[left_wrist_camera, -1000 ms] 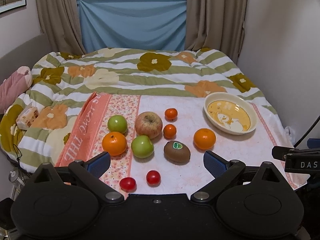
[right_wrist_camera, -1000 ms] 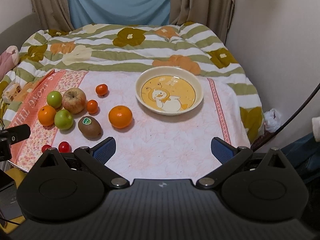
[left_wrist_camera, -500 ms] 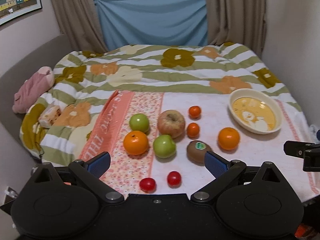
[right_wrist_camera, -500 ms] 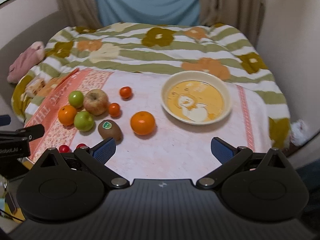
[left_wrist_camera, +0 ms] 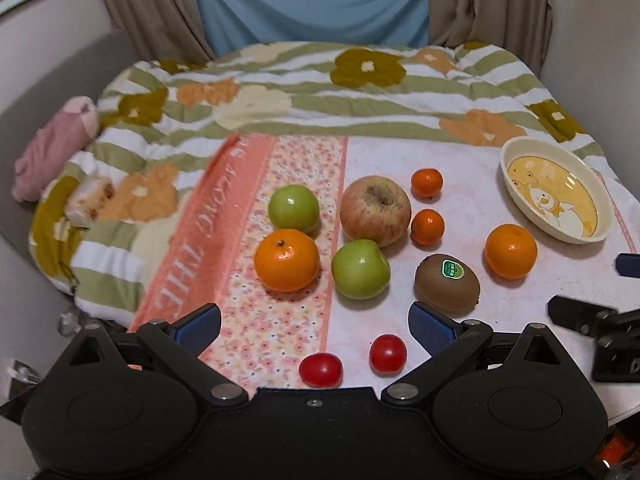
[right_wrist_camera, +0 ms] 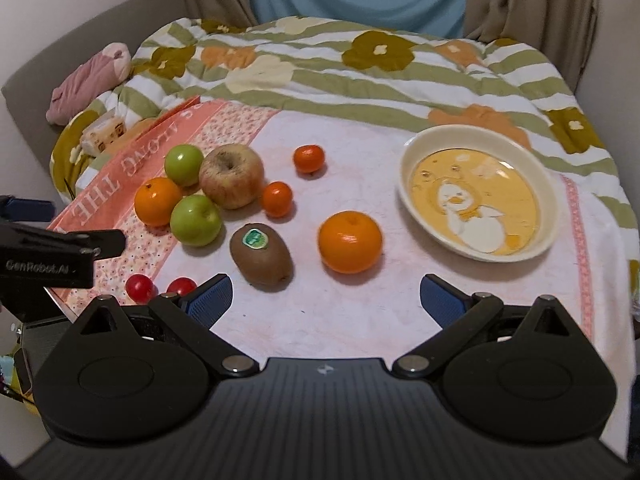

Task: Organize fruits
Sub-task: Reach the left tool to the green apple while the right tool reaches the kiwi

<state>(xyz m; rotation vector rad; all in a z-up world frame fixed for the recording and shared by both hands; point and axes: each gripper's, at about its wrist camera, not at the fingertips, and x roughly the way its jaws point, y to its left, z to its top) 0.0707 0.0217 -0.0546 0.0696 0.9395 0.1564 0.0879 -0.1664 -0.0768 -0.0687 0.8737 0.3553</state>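
Both cameras sit closer to the fruit than before, left gripper (left_wrist_camera: 314, 326) and right gripper (right_wrist_camera: 326, 294) wide and empty, approach under way; next, grasp the orange (right_wrist_camera: 349, 241) beside the bowl (right_wrist_camera: 416, 204).

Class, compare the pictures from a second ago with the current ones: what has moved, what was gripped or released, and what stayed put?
Both grippers moved in closer to the fruit: the left gripper toward the tomatoes, the right gripper toward the kiwi and orange. Both stayed open; nothing was gripped or released. No fruit shifted, and the bowl is still empty.
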